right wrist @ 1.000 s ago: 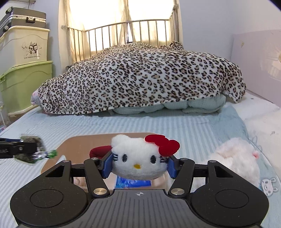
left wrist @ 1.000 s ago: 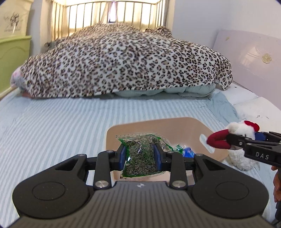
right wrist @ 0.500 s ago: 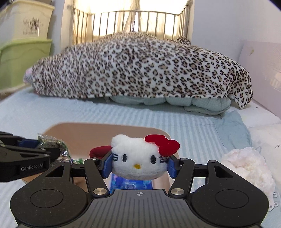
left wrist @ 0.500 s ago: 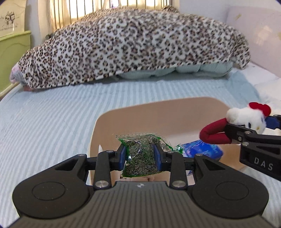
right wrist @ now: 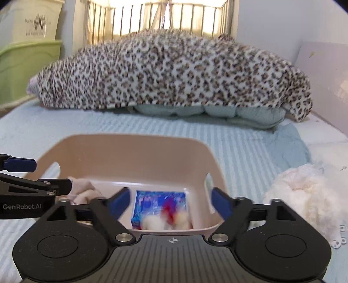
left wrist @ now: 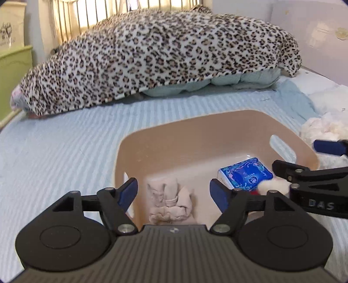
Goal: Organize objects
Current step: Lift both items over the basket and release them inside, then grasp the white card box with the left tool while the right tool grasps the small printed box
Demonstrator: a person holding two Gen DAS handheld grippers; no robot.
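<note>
Bin (left wrist: pixel 217 124) floor: free centre between cloth (left wrist: pixel 169 202), packet (left wrist: pixel 245 174).

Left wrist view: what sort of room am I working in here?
Most likely a bedroom: the beige bin sits on a bed with a striped blue sheet, a leopard-print blanket is heaped behind it, and a metal bed rail stands against a curtained window.

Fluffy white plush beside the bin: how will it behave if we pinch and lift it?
The fluffy white plush looks shaggy and rounded, so it probably compresses a lot before the right gripper holds firmly. Likely light for its bulk. It sags on the striped bedsheet, so expect it to flop rather than roll.
</note>
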